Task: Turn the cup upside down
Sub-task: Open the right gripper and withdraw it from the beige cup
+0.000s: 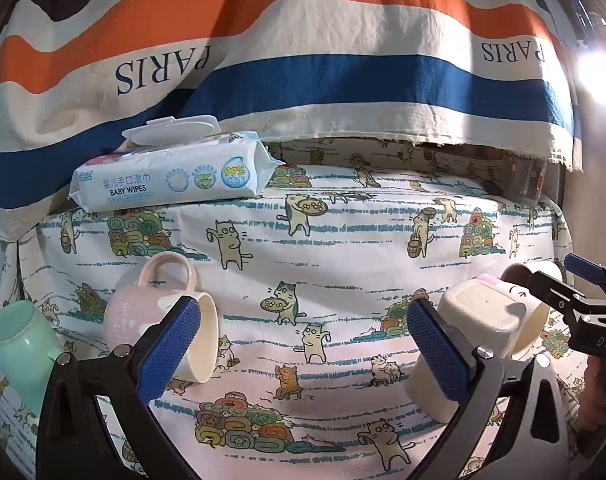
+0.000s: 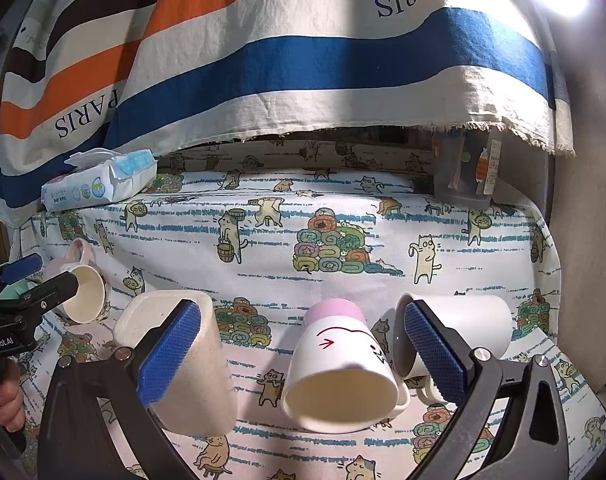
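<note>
Left view: the left gripper (image 1: 303, 344) gapes wide, holding nothing; a pink mug (image 1: 143, 312) lies on its side near left, a beige cup (image 1: 463, 344) inverted right. Right view: the right gripper (image 2: 303, 348) is spread, empty, around a white mug (image 2: 343, 372) lying on its side, mouth nearest.

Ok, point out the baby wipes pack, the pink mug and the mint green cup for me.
baby wipes pack (image 1: 171, 184): left wrist view, on its printed front face.
pink mug (image 1: 133, 316): left wrist view, on its pink side wall.
mint green cup (image 1: 21, 354): left wrist view, on its side wall.
</note>
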Tool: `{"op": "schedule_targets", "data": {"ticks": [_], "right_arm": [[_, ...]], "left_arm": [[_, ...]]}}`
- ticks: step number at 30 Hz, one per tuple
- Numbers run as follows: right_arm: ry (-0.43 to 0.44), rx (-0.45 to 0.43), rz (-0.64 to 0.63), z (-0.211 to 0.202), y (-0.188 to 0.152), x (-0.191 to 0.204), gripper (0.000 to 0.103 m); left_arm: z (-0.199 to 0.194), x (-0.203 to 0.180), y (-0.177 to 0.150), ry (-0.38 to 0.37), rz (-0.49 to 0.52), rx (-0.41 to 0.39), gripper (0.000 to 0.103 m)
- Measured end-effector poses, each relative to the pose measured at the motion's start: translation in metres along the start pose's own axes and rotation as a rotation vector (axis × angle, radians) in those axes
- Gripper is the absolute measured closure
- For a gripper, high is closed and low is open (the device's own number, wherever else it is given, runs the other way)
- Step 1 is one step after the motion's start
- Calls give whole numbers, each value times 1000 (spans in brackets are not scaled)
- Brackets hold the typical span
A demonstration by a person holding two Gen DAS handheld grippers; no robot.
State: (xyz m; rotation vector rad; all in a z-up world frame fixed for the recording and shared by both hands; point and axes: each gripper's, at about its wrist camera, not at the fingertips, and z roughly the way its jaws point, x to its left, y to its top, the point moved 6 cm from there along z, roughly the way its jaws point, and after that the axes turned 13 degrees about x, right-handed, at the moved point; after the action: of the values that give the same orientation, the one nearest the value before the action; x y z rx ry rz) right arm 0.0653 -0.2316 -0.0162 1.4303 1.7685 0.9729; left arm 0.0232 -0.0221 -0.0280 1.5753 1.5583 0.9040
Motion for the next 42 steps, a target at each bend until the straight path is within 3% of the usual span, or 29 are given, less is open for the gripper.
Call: {"op": "schedule_targets", "data": {"ticks": [42], "right_arm": [[-10, 1, 8, 0, 1, -4, 0]], "left_arm": [[-1, 6, 0, 20, -7, -4, 1]]}}
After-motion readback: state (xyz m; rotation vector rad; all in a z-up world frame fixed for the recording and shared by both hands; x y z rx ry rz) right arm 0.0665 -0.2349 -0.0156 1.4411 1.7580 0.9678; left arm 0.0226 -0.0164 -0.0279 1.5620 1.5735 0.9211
